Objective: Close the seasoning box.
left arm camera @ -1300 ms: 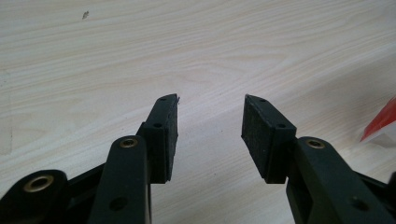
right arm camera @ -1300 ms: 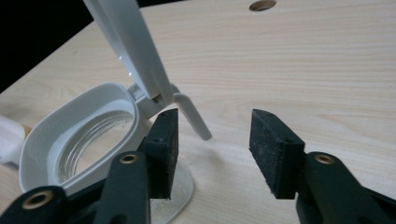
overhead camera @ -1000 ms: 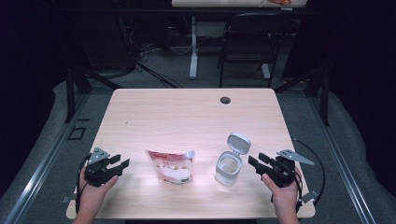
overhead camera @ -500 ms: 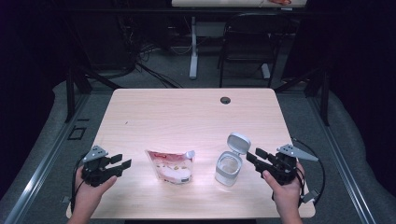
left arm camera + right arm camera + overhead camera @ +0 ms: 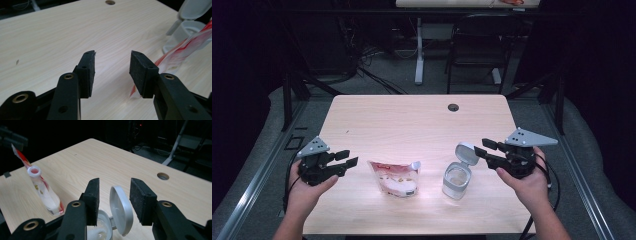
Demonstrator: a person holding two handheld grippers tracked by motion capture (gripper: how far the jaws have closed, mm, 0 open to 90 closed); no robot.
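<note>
Desk (image 5: 412, 115): pale wood-grain top, standing on grey floor, carrying both items in its near half; a round cable hole (image 5: 453, 107) is sitting near the far edge.

Left tool (image 5: 343, 161): black two-jaw unit with a grey three-cornered plate on top, being held in the person's left hand (image 5: 307, 192) above the desk's near left corner. It is pointing toward the pouch and staying apart from it. Its jaws have just been closing, yet a clear gap is remaining between the pads (image 5: 88, 72), with nothing but bare desk showing between them; it is gripping nothing.

Right tool (image 5: 484, 150): matching unit, being held in the person's right hand (image 5: 524, 182) above the desk's near right side, its tips hanging just beside the container's raised lid. Its jaws have just been closing too; in the right gripper view the lid is showing in the gap beyond the pads (image 5: 93, 197), which are not pressing on it. It is gripping nothing.

Pouch (image 5: 396, 177): red-and-white stand-up bag with a white spout (image 5: 34, 171) at one top corner, standing near the desk's front edge, between the two tools.

Container (image 5: 456, 181): small clear jar, standing just right of the pouch, its grey hinged lid (image 5: 466, 152) tilting open and upright.
</note>
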